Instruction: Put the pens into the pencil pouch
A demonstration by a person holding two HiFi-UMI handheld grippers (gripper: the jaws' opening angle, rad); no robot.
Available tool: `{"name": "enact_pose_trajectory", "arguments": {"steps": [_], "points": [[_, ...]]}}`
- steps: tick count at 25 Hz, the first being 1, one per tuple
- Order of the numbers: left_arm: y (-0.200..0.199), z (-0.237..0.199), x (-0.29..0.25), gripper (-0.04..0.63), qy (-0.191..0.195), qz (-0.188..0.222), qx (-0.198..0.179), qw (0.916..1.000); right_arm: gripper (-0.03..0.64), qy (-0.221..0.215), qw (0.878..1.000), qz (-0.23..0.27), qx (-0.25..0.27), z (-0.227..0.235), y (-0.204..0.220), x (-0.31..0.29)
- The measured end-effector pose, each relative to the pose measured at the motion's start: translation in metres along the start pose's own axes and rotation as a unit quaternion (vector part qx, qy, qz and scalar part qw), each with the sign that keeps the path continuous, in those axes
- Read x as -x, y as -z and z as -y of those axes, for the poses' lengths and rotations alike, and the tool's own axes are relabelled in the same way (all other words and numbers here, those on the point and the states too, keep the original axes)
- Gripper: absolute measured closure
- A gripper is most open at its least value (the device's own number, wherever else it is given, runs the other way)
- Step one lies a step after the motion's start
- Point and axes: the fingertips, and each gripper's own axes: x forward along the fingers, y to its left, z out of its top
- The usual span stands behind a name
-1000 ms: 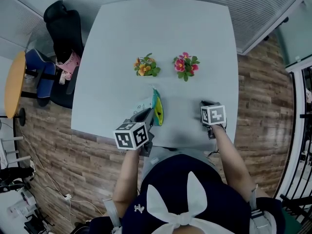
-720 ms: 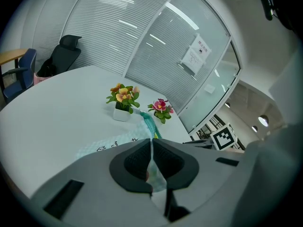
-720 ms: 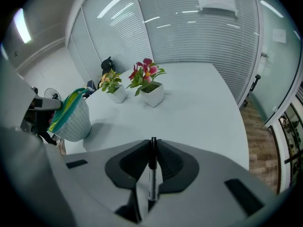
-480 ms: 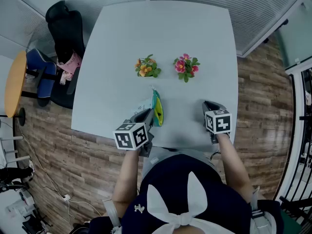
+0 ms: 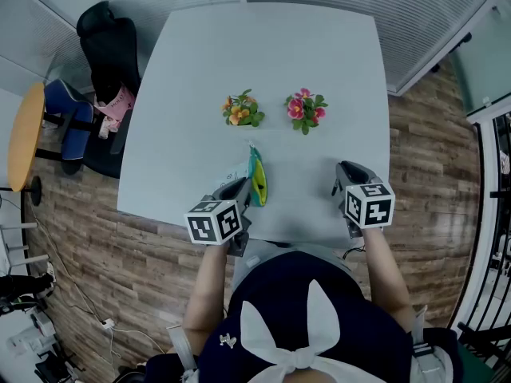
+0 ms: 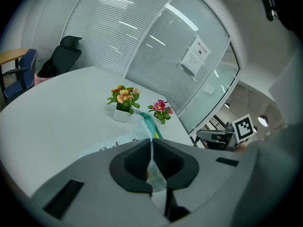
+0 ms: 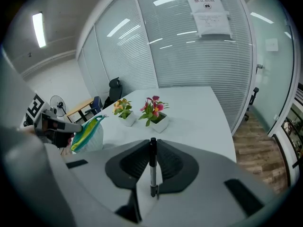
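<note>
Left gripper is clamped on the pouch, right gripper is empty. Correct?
No. The right gripper isn't empty: its jaws have just been closing on a pen and grip it, as the right gripper view shows. The left gripper is clamped on the pouch.

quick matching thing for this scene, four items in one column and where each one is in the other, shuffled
Things:
1. pen
2. pencil pouch
3. orange flowers
4. pink flowers

Places:
A. on the table, the left pot in the head view
B. clamped in the right tongs
C. on the table, the right pot in the head view
D. edge pinched in the left tongs

Pairs: 1-B, 2-D, 3-A, 4-C
</note>
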Motion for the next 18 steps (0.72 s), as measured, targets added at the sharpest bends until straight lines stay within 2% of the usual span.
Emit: {"name": "enact_pose_trajectory", "arguments": {"steps": [11,18], "points": [[-0.002,0.000,0.004,0.563,0.001,0.004,-0.002,1.0000,0.563,-0.038,0.996,0.085,0.008,-0.019,-0.047,0.033],[-0.002,0.000,0.003,0.563,0.000,0.005,-0.006,1.0000,0.563,-0.047,0.993,0.111,0.011,-0.024,-0.063,0.042]]}}
